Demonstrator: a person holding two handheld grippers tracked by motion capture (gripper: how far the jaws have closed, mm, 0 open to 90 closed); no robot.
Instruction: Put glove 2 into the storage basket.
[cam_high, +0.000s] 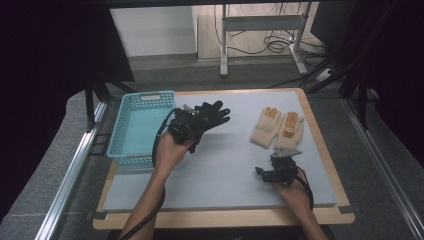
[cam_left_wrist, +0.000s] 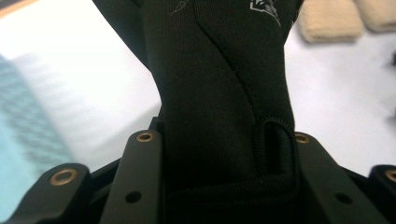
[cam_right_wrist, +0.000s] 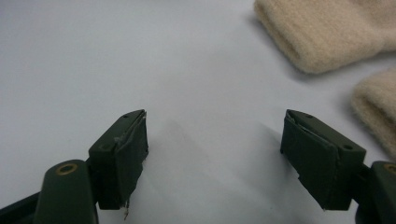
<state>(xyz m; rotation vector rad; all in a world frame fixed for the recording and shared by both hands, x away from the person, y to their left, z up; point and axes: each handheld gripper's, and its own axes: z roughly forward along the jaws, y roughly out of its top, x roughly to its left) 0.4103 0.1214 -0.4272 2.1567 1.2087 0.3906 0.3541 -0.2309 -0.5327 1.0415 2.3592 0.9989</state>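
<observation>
A black glove (cam_high: 211, 115) hangs above the grey mat (cam_high: 225, 170), next to the turquoise basket (cam_high: 131, 150). My left gripper (cam_high: 191, 121) is shut on its cuff. In the left gripper view the black glove (cam_left_wrist: 219, 70) rises from between the jaws of my left gripper (cam_left_wrist: 223, 140). Two beige knit gloves (cam_high: 266, 126) (cam_high: 291, 130) with orange fingertips lie flat at the right of the mat. My right gripper (cam_high: 276, 165) rests just in front of them, open, nothing between its jaws. In the right gripper view, the right gripper (cam_right_wrist: 215, 135) faces bare mat, and the beige cuffs (cam_right_wrist: 327, 32) (cam_right_wrist: 378, 102) lie at the upper right.
The basket's inside shows nothing in it; it stands at the mat's left edge. The mat lies on a wooden board (cam_high: 225, 217) with metal rails (cam_high: 65, 180) on both sides. A desk frame and cables (cam_high: 260, 40) stand on the floor beyond.
</observation>
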